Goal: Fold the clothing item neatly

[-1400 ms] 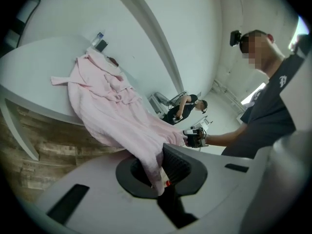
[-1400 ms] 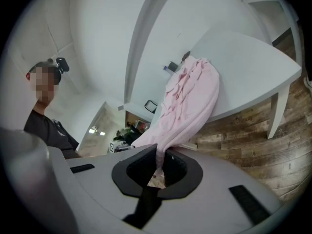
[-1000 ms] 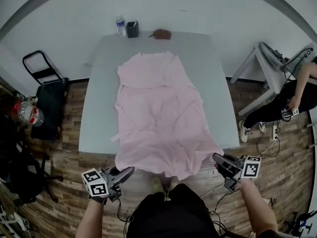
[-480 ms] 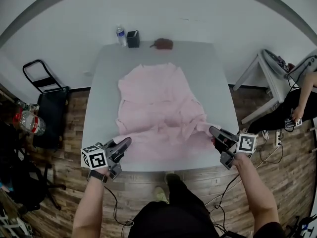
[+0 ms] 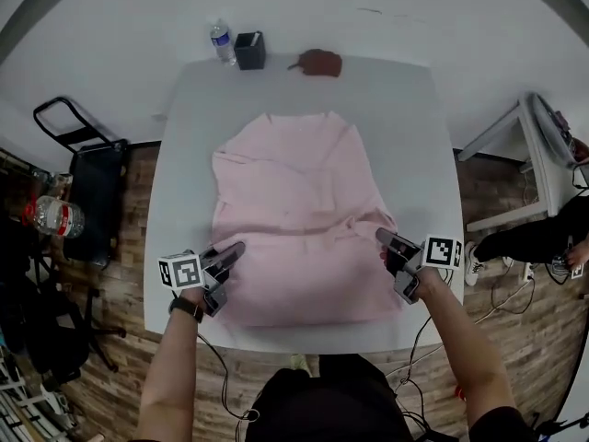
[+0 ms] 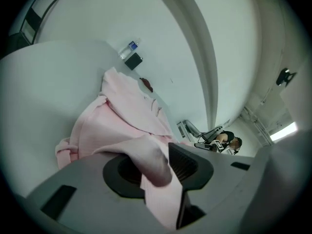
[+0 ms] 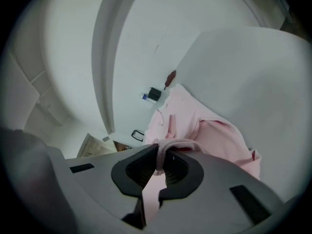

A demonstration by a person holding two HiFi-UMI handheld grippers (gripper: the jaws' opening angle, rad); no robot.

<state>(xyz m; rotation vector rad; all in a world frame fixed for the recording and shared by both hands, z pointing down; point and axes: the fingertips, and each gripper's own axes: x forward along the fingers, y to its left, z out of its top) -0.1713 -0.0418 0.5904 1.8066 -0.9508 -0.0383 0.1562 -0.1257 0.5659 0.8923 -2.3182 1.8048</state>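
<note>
We look down on a grey bench (image 5: pixel 184 155) standing on a wood floor (image 5: pixel 120 247) by a white wall. A water bottle (image 5: pixel 220 42), black box (image 5: pixel 249 51) and brown object (image 5: pixel 319 62) sit at its far edge. The pink garment (image 5: pixel 294 191) lies mid-bench. Our left hand-held gripper (image 5: pixel 235 250) – jaws just opening, cloth loose between them – is at the garment's left edge. Our right hand-held gripper (image 5: pixel 382 238) pinches its right edge.

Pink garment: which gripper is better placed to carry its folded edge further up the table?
Probably the right: the right gripper is clamped on the edge of the pink garment, while the left gripper has just been opening, cloth lying loose between its jaws.
</note>
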